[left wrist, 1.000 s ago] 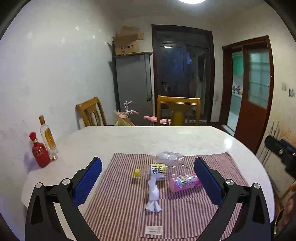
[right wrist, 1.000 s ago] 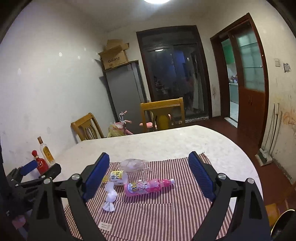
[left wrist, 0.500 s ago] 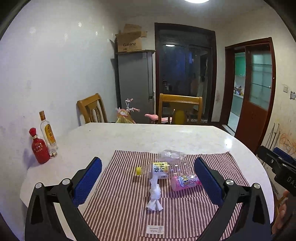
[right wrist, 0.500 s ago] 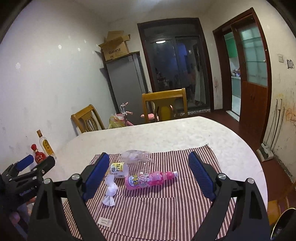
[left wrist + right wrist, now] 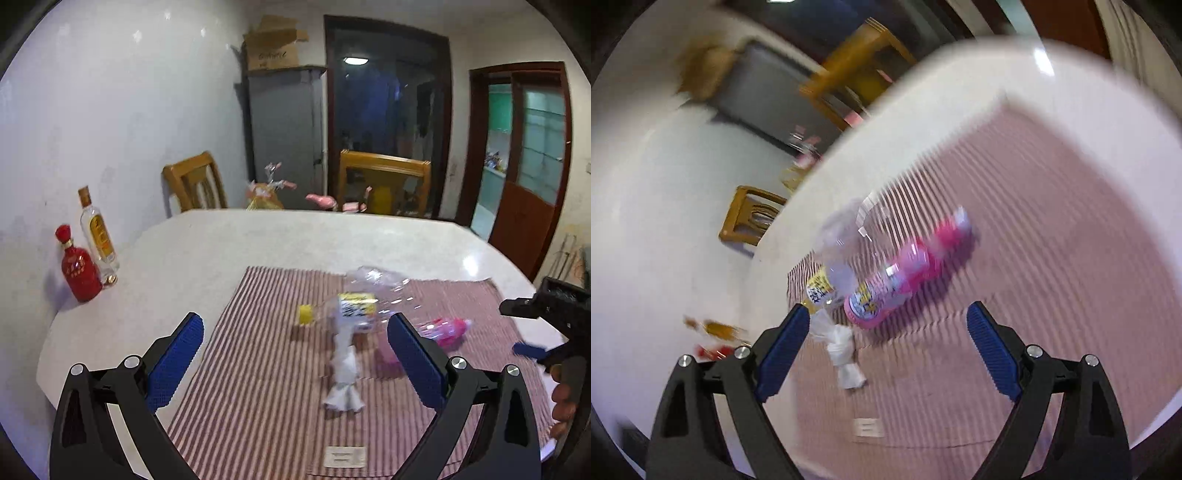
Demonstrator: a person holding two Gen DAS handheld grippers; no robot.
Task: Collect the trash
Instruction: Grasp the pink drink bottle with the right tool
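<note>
Trash lies on a striped placemat (image 5: 258, 369) on the white table. A pink bottle (image 5: 905, 273) (image 5: 443, 332) lies on its side. Beside it rest a clear bottle with a yellow cap (image 5: 347, 312) (image 5: 827, 280), crumpled clear plastic (image 5: 376, 278) and a twisted white wrapper (image 5: 343, 376) (image 5: 842, 354). A small white card (image 5: 343, 456) (image 5: 868, 428) lies at the mat's near edge. My left gripper (image 5: 295, 354) is open above the mat, nothing between its fingers. My right gripper (image 5: 886, 343) is open, tilted and rolled, hovering short of the pink bottle; the left wrist view shows it at the right edge (image 5: 535, 332).
A red bottle (image 5: 77, 266) and a tall clear bottle (image 5: 98, 232) stand at the table's left edge by the wall. Two wooden chairs (image 5: 384, 181) stand behind the table. A person's hand (image 5: 561, 402) holds the right gripper's handle.
Both grippers have dropped toward the table. The right one sank fast and rolled, so its view is tilted and blurred. The trash has not moved.
</note>
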